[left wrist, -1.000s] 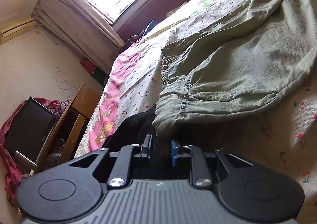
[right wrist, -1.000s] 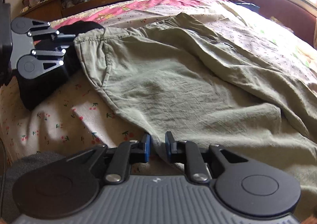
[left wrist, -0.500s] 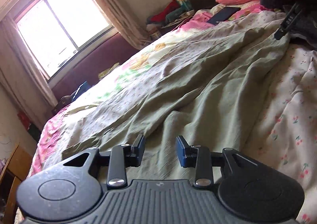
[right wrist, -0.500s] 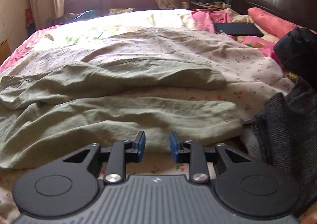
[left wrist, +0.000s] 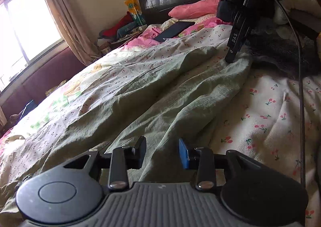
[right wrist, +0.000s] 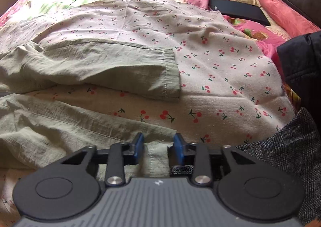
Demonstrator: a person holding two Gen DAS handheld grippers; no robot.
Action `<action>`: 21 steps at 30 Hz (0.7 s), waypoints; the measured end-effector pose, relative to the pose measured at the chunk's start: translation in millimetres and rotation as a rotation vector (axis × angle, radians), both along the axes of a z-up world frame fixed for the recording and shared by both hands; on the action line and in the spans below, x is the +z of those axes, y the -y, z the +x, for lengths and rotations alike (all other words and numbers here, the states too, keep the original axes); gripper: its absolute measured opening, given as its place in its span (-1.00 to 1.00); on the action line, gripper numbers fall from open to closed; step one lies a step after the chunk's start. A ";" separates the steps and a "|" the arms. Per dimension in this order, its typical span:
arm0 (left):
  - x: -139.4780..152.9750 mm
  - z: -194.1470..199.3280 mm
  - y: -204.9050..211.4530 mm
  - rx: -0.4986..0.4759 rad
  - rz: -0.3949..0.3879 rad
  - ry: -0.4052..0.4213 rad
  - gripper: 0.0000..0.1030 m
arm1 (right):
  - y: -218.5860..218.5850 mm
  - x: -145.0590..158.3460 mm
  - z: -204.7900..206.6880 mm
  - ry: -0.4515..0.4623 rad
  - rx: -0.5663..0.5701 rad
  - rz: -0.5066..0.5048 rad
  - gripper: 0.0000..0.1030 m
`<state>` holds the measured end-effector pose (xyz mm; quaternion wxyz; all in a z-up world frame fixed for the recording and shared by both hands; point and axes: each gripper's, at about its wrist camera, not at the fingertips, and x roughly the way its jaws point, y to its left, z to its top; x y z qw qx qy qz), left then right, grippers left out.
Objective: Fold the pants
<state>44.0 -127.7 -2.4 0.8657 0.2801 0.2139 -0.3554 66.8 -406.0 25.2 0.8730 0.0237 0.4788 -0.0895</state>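
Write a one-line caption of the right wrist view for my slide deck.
Right hand-held gripper closing around the near hem of green pants spread across a cherry-print bedsheet.

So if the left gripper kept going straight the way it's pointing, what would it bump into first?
Probably the green pants: the left gripper is open, angled down at that leg lying on the cherry-print sheet.

The right tongs (right wrist: 158, 146) point down at the bed (right wrist: 220, 90), their jaws closing with the hem of the near leg of the green pants (right wrist: 70, 126) between the blue pads. The other leg lies farther off on the cherry-print sheet, its cuff flat. A grey speckled cloth (right wrist: 291, 146) lies at right, a dark slab (right wrist: 236, 11) near the pink pillow (right wrist: 280, 8).
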 end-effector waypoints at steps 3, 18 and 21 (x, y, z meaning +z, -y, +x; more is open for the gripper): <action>-2.3 0.8 -1.7 0.015 -0.004 -0.006 -0.03 | 5.5 11.5 -5.7 0.063 -0.028 0.094 -0.87; 45.1 -0.9 -15.8 0.009 -0.134 0.080 0.12 | -1.8 148.4 -86.3 0.412 -0.082 0.255 -0.88; 41.1 1.1 -11.5 0.004 -0.132 0.101 0.28 | -14.3 159.1 -92.2 0.405 -0.054 0.202 -0.88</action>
